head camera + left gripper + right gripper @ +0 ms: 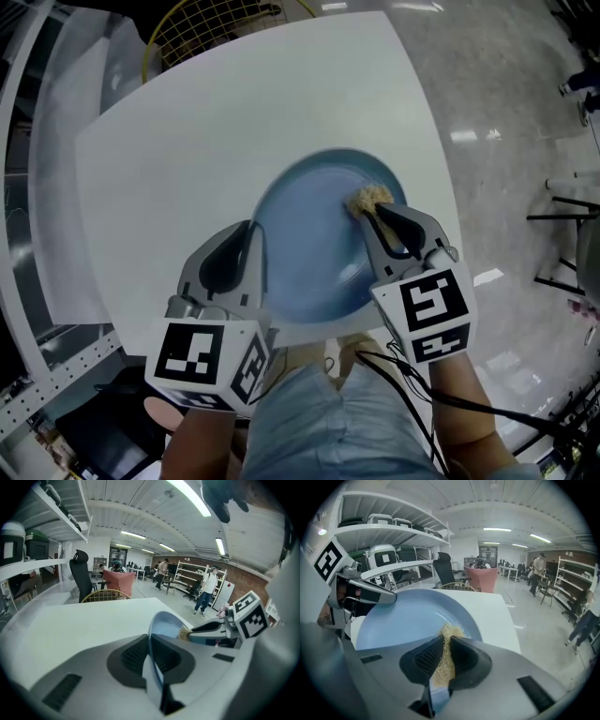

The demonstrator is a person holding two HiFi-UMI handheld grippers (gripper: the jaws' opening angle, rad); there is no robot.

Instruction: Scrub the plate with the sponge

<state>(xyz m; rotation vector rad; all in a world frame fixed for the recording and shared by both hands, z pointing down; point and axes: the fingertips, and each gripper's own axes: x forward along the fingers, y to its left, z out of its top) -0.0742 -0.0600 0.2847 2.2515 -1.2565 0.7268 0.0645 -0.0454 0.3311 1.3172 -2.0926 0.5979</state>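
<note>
Your left gripper [249, 249] pinches the blue plate [309, 239] by its rim at 8 o'clock. Your right gripper [386, 219] clamps the sponge [368, 199] at 2 o'clock; press flat and circle inward.

Large open workroom under a pale ceiling [140, 513] with long strip lights [187, 496]. A white table [234, 141] stands on a glossy grey floor [506, 112]. Beyond the table are a black office chair [82, 576], a pink armchair [121, 579], open metal shelving [187, 576] and a brick wall [243, 585].
</note>
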